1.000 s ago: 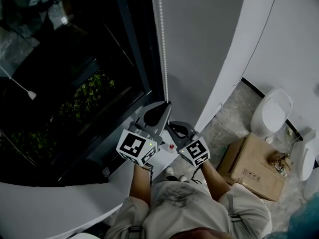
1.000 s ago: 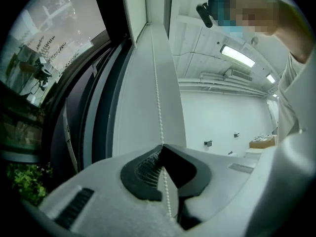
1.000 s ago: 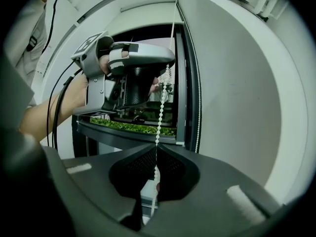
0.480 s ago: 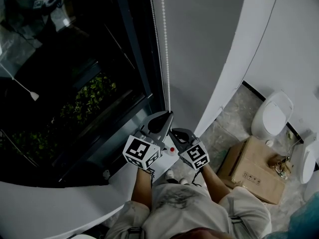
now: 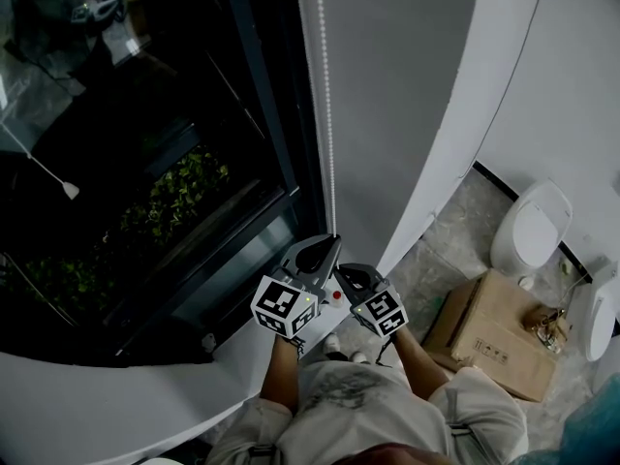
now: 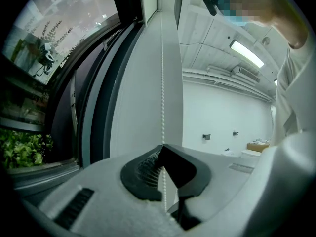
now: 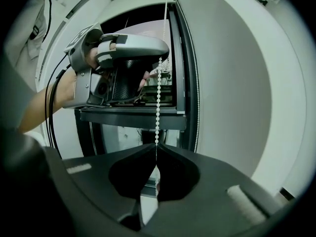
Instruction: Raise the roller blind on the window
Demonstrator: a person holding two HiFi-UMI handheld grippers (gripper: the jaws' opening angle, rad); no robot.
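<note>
Blind chain [image 5: 326, 114] hangs straight at the right edge of the window [image 5: 145, 163]. Left gripper [image 5: 330, 240] is clamped on the chain, jaws together. Right gripper [image 5: 341, 271], just near and right of it, is pinched on the same chain. Toilet [image 5: 531, 223] and box [image 5: 494, 327] stand on the floor at right.

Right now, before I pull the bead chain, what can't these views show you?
Roller and top of the bead chain: cut off by the head view's top edge.
Blind's bottom edge: in no view.
Chain's lower loop: hidden behind the left gripper and right gripper in the head view.
</note>
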